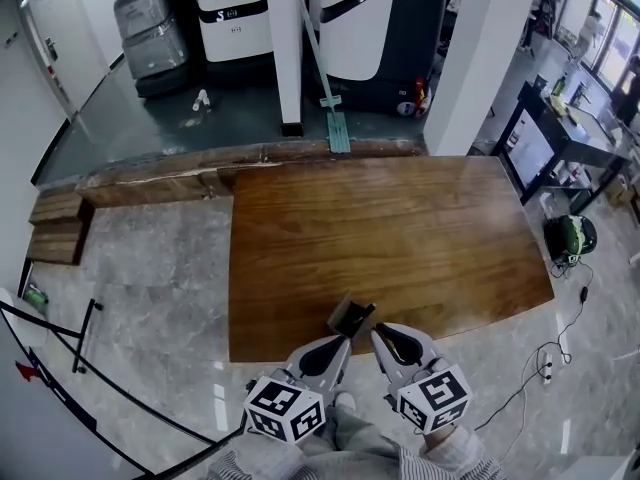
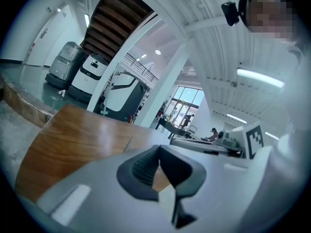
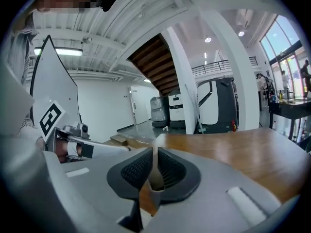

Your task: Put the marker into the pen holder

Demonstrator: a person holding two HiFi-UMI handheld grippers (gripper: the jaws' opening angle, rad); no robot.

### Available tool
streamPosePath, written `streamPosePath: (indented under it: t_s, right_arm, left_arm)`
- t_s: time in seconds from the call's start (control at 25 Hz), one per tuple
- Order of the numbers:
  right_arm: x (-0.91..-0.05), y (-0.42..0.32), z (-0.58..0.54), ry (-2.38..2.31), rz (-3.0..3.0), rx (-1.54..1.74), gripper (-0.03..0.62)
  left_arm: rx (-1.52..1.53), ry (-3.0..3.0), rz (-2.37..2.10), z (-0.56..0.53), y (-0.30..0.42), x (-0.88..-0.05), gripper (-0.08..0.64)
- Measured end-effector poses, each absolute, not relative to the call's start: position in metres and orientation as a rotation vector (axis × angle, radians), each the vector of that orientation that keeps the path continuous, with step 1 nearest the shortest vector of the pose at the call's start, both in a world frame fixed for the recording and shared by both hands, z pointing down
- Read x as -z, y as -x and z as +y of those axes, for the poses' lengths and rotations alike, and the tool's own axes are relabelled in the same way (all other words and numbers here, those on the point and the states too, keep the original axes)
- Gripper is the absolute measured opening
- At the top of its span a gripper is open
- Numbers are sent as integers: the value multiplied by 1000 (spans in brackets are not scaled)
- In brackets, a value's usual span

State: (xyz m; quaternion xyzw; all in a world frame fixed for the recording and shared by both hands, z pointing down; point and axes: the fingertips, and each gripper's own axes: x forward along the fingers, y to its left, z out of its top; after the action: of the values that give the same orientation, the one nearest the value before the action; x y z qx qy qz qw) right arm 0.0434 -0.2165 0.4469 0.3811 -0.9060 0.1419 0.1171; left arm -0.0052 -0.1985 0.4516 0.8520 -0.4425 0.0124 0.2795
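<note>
On the wooden table (image 1: 400, 228) a small dark container (image 1: 351, 316) stands at the near edge, just ahead of both grippers. I see no marker in any view. My left gripper (image 1: 338, 342) hovers at that edge with its pads touching at the tips (image 2: 158, 149) and nothing between them. My right gripper (image 1: 384, 334) sits beside it; in the right gripper view (image 3: 154, 155) a thin slit shows between its pads, with only the table visible through it. In both gripper views the container is hidden.
Beyond the table a raised dark floor (image 1: 200, 128) carries white service machines (image 1: 232, 13) and a white pillar (image 1: 480, 48). A black desk (image 1: 560, 138) and floor cables (image 1: 545, 368) lie to the right. A barrier rail (image 1: 80, 338) stands at the left.
</note>
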Motion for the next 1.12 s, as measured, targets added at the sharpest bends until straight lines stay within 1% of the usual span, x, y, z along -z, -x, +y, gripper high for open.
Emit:
streamPosePath:
  t_s: [0.08, 0.12, 0.56, 0.8, 1.12]
  right_arm:
    - [-439, -45, -207, -1111, -2663, -401, 6]
    - [-434, -44, -202, -1103, -2674, -395, 2]
    - [-414, -29, -167, -1007, -2736, -357, 0]
    - [-410, -27, -161, -972, -2744, -341, 0]
    - [-423, -36, -158, -962, -2724, -400, 0]
  left_arm:
    - [-46, -2321, -1186, -194, 5, -441, 6]
    - [-49, -2340, -1186, -192, 5, -435, 6]
    - [-75, -2441, -1161, -177, 5, -406, 6]
    - [-181, -2512, -1079, -164, -5, -410, 6]
    - [-228, -2497, -1040, -160, -8, -418, 6]
